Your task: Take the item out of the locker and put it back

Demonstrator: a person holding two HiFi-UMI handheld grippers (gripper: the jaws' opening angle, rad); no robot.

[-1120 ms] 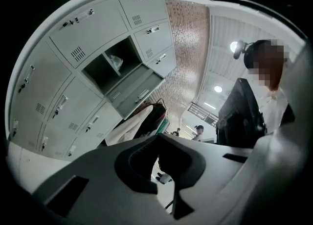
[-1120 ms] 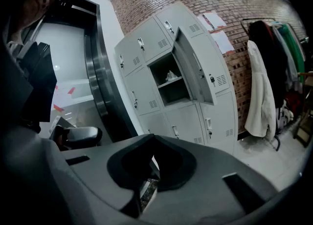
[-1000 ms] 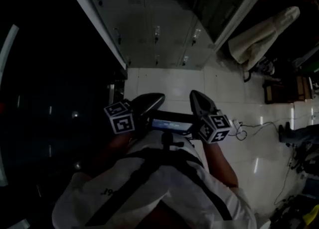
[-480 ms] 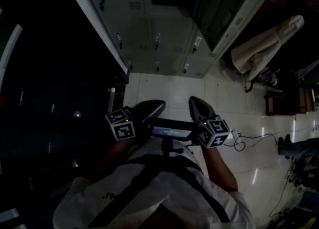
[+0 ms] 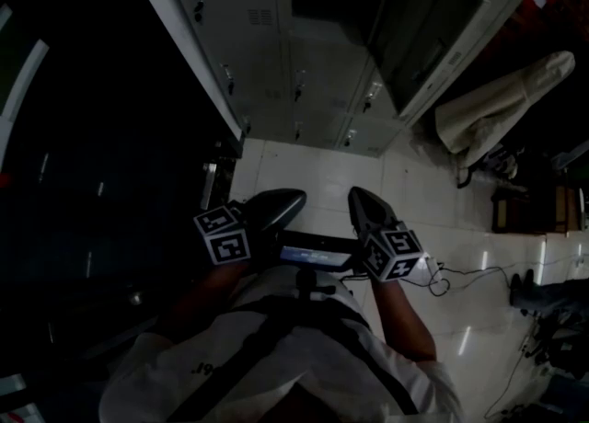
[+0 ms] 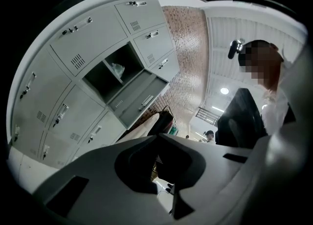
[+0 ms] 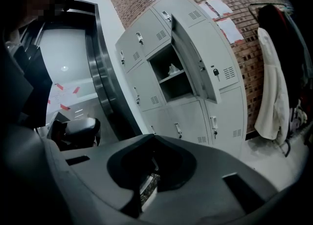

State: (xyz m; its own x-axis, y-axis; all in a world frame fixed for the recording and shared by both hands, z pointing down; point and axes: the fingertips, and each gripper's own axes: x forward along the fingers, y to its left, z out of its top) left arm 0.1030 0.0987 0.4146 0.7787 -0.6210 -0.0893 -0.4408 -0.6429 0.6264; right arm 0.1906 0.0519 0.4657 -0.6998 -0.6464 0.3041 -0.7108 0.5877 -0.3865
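The grey locker bank (image 5: 304, 90) stands ahead, and one upper compartment (image 7: 171, 75) is open with its door (image 7: 193, 57) swung out to the right. A small pale item (image 7: 173, 69) lies on the shelf inside; it also shows as the item (image 6: 117, 67) in the left gripper view. My left gripper (image 5: 276, 205) and right gripper (image 5: 363, 205) are held side by side in front of the person's chest, well short of the lockers. Both have their jaws together, with nothing between them.
A pale coat (image 5: 497, 99) hangs on a rack right of the lockers. Cables (image 5: 442, 274) trail over the white tiled floor. A dark steel door frame (image 7: 102, 97) stands to the left of the lockers. Papers (image 7: 220, 11) are stuck on the brick wall.
The lockers have drawn nearer and lower in the head view as the person steps toward them. Both grippers stay shut in front of the chest.
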